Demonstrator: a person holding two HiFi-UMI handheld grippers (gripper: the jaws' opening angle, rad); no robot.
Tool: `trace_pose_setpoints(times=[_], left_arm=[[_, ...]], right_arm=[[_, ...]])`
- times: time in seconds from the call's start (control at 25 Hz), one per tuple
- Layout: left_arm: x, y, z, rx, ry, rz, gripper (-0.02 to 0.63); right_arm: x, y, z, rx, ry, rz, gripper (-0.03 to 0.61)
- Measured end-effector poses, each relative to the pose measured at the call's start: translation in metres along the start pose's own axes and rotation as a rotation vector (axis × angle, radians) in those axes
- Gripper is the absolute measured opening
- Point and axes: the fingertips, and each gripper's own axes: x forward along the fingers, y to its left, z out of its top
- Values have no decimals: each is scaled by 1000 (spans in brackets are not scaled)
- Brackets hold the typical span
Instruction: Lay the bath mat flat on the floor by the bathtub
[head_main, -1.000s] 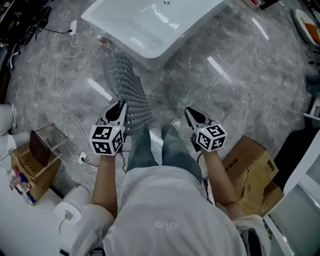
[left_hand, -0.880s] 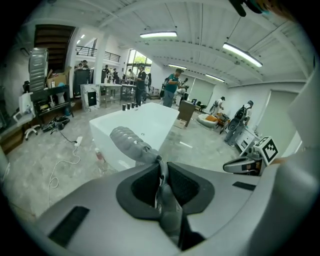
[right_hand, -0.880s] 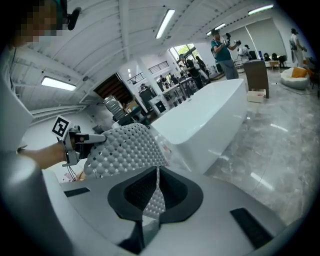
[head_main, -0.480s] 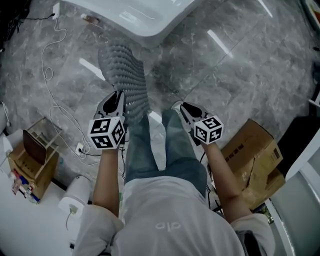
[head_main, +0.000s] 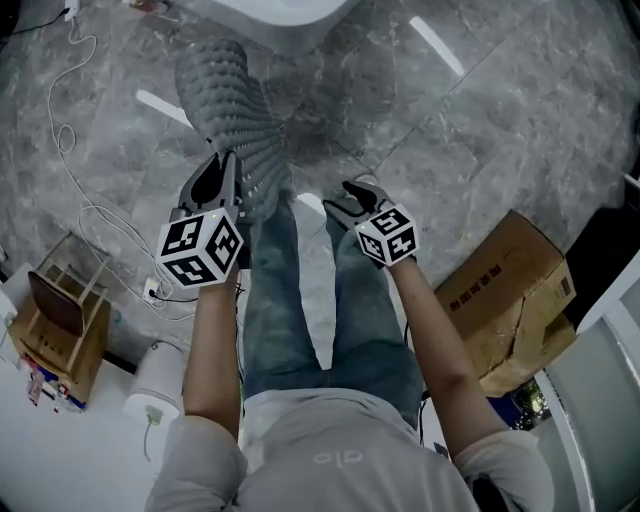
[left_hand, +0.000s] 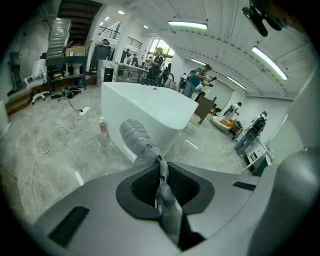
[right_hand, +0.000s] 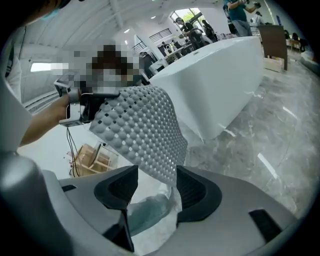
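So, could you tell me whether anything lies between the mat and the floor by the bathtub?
Nothing visible blocks it: the mat, clamped in the left gripper, runs out over open floor toward the bathtub. A small bottle stands off to its left.

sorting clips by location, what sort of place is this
Probably a lab or workshop hall with a mock bathroom: a freestanding bathtub on marble-look floor, cardboard box and loose cable nearby.

bath mat (head_main: 235, 120): grey, grid of raised bumps. bathtub (left_hand: 145, 107): plain glossy white. floor (head_main: 480, 140): grey marbled tile with white glare streaks. jeans (head_main: 270, 300): faded blue. cardboard box (head_main: 510, 300): brown. cable (head_main: 75, 190): white. shirt (head_main: 340, 470): light grey.
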Motion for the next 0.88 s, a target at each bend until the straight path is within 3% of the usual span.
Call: trace_pose_setpoints(times=[0.24,0.52,0.88], left_arm=[[29,30,-9,-48,0,-7,58],[44,66,-15,-87,3,-33,58],[63,102,-6,-135,24,-87,58]], right_arm=[[88,-4,-39,-69,82,17,308],[181,-10,-76,-55,79,-6,332],[279,-1,-86,-71,52,-3,356]])
